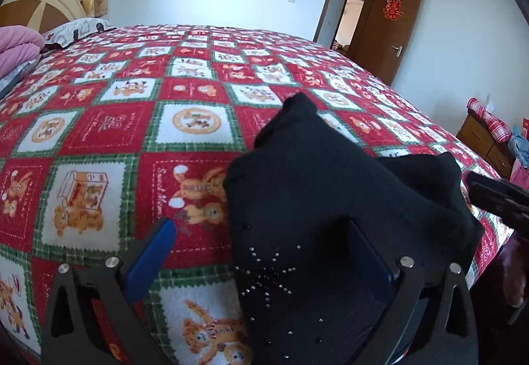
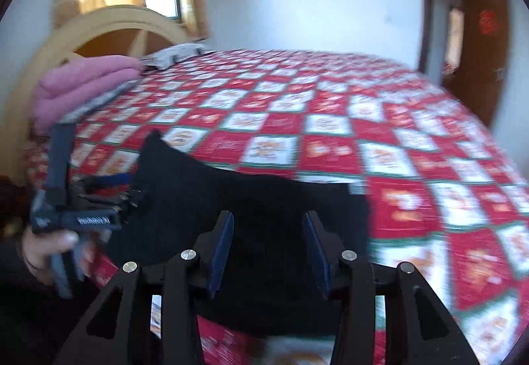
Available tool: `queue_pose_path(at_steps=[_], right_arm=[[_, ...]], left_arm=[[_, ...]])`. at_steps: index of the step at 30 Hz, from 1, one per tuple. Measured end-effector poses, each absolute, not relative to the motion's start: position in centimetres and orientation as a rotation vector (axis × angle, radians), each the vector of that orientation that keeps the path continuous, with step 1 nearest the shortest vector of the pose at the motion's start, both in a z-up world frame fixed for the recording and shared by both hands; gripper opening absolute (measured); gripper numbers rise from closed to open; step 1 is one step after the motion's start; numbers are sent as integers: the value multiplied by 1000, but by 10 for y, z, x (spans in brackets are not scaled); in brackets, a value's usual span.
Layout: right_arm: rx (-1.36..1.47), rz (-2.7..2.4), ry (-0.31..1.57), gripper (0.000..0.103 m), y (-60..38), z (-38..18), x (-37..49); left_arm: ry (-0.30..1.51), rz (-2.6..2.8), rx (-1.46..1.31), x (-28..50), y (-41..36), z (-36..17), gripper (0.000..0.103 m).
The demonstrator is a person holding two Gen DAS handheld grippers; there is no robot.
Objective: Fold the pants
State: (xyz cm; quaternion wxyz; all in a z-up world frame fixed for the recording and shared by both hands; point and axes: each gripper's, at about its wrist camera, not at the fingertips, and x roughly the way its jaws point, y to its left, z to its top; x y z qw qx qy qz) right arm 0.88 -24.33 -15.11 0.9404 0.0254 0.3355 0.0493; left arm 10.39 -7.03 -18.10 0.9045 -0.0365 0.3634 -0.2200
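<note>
The black pants (image 1: pixel 317 173) lie bunched in a thick fold on the checked bedspread (image 1: pixel 109 133), near its front edge, with a star of small studs (image 1: pixel 264 272) on top. My left gripper (image 1: pixel 261 223) is wide open. Its left pad (image 1: pixel 155 252) is bare over the bedspread, and the cloth hangs around its right pad (image 1: pixel 370 252). In the right wrist view, which is blurred, my right gripper (image 2: pixel 268 216) hovers open above the pants (image 2: pixel 251 200), its pads apart and not pressing on the cloth. A hand holds the left gripper (image 2: pixel 96 155) at the pants' left edge. The right gripper (image 1: pixel 476 186) shows at the far right.
Folded pink blankets (image 2: pixel 82 81) and a pillow (image 2: pixel 175 56) lie by the headboard (image 2: pixel 109 24). A brown door (image 1: pixel 386 28) stands open in the far wall. A wooden nightstand (image 1: pixel 482 140) sits past the bed's right edge. The person's dark sleeve (image 1: pixel 512 272) is at the lower right.
</note>
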Motion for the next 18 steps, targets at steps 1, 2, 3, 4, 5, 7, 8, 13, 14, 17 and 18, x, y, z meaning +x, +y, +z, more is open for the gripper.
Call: queue_pose_path(at_steps=[1,2,3,4,5,7,8,13,14,17,18], right_arm=[[79,90,718,46,-248,-160,23],[108,60,744,46,-255,-167,33],[147,24,772,46,-265,-175,42],[182,0,799,46,-274,-182,48],[225,-14,818,45,-286,-190,50],[289,12,796,45,-299,-193,49],[288,16,797,45,-299,-192,48],[257,-1,773,45,-294,-191,44],[247,-3,771,45,-296,-191,46],[163,-68,745,46,-287,-177,39],[130,-91,727,46,-282,-170,36]], left_arm=[[754,-455,-75,104,-70,-182,103],[757,-456,-76,105,-70,-183,103],[760,-457,-78,105,-70,-183,103],[760,-459,-77,105,-70,-185,103],[757,-459,-72,105,-70,-185,103],[750,-458,-61,103,-71,-185,103],[749,-459,-60,103,-71,-186,103],[756,-458,-56,102,-68,-185,103],[763,-456,-57,101,-67,-184,103],[770,-455,-64,93,-62,-182,103],[767,-456,-62,90,-60,-183,103]])
